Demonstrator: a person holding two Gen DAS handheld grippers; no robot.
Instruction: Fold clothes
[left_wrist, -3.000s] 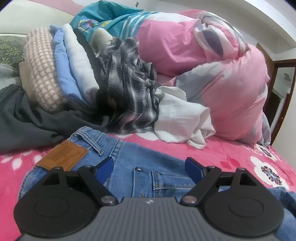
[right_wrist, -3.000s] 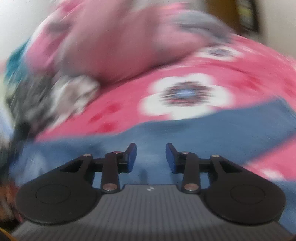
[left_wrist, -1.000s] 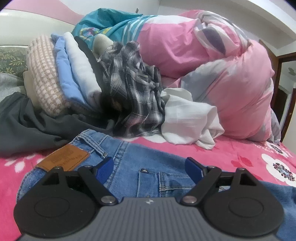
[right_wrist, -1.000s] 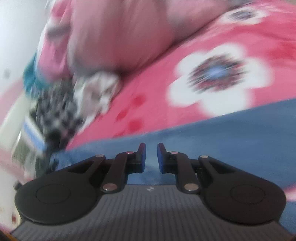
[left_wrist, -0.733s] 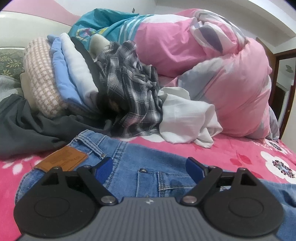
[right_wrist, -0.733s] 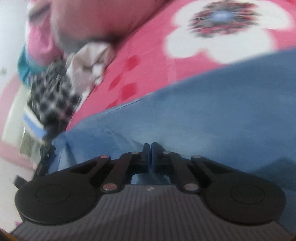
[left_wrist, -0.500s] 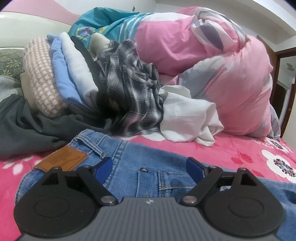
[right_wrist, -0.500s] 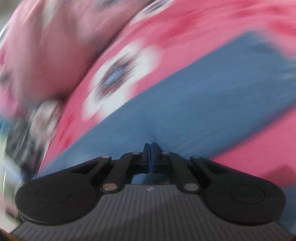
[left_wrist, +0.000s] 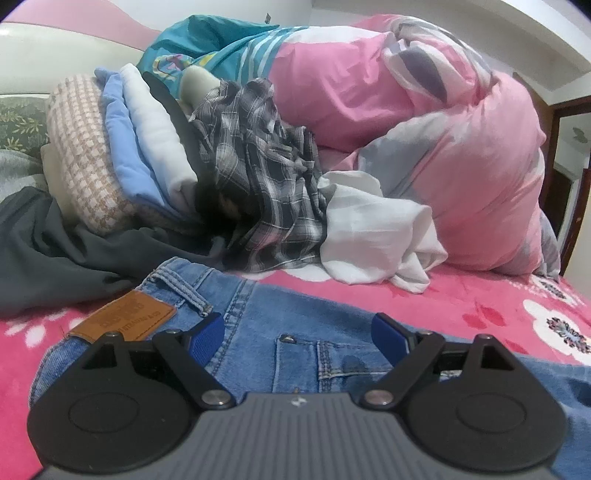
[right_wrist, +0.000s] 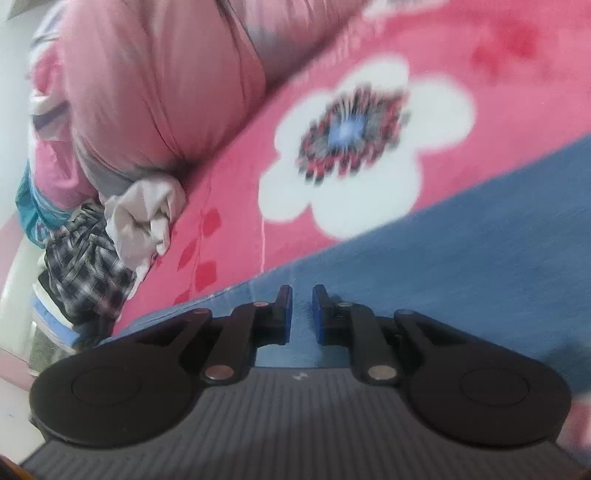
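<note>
The jeans (left_wrist: 258, 332) lie flat on the pink floral blanket (left_wrist: 461, 302), waistband toward the left with the brown leather patch (left_wrist: 123, 317) facing up and a back pocket showing between the fingers. The left gripper (left_wrist: 297, 338) hangs low over the waistband area with its blue-padded fingers (left_wrist: 205, 338) spread wide and nothing between them; whether the tips touch the denim cannot be told. In the right wrist view the jeans (right_wrist: 461, 266) run as a blue band across the lower frame, their edge against the blanket (right_wrist: 240, 206) and its white flower print. The right gripper (right_wrist: 302, 317) sits over that denim near the edge, fingers (right_wrist: 284, 314) drawn narrow with a small gap between the pads; blue cloth shows through the gap, but no fold is seen pinched there. This view is tilted and somewhat blurred. Beyond the jeans, a pile of clothes rests against the head of the bed: a checked beige piece (left_wrist: 81, 162), a light blue one (left_wrist: 125, 155), a plaid shirt (left_wrist: 266, 192) and a crumpled white garment (left_wrist: 373, 236), with a dark grey garment (left_wrist: 55, 251) sprawled at the left, just beside the waistband. A pink and grey duvet (left_wrist: 461, 147) is bundled behind them.
</note>
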